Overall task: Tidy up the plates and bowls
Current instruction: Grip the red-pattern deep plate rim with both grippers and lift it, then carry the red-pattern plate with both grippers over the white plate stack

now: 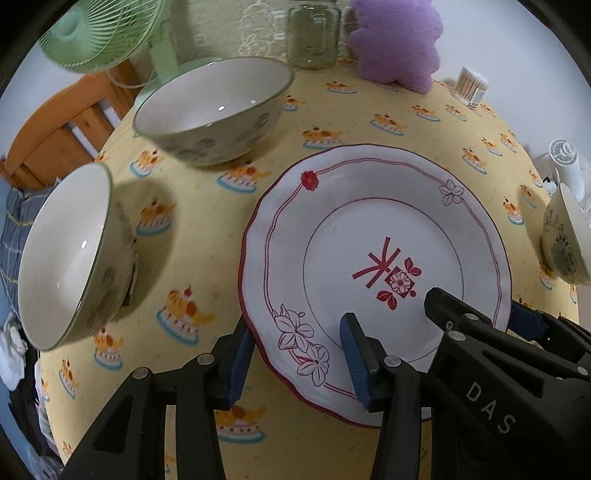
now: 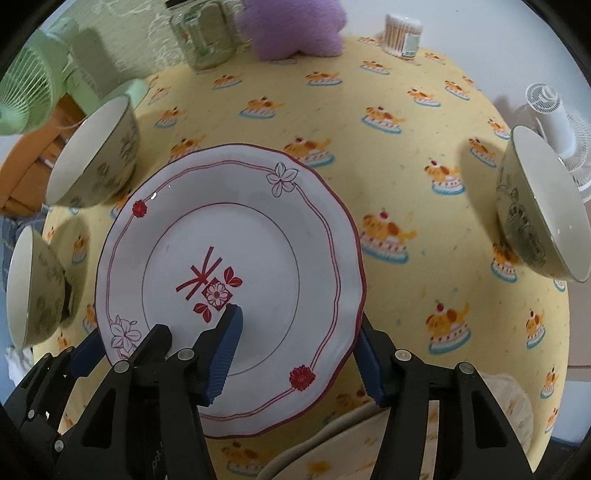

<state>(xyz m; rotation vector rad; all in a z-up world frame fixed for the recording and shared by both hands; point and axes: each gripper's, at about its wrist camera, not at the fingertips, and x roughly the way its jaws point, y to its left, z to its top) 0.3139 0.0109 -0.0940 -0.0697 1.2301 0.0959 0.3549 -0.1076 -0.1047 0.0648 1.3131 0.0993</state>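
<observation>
A white plate with red trim and flower prints (image 1: 373, 266) lies on the yellow tablecloth, also in the right wrist view (image 2: 236, 258). My left gripper (image 1: 295, 360) is open, its jaws straddling the plate's near-left rim. My right gripper (image 2: 299, 354) is open, straddling the near-right rim; it also shows in the left wrist view (image 1: 476, 325). Two cream bowls stand to the left, one far (image 1: 214, 110) and one near (image 1: 70, 258). A third bowl (image 2: 539, 206) stands at the right.
At the back stand a green fan (image 1: 99, 33), a glass jar (image 1: 314, 37), a purple plush (image 1: 399, 40) and a cotton swab box (image 2: 402, 35). A small white fan (image 2: 554, 118) stands at the right edge. Another plate's rim (image 2: 332, 443) shows near the front.
</observation>
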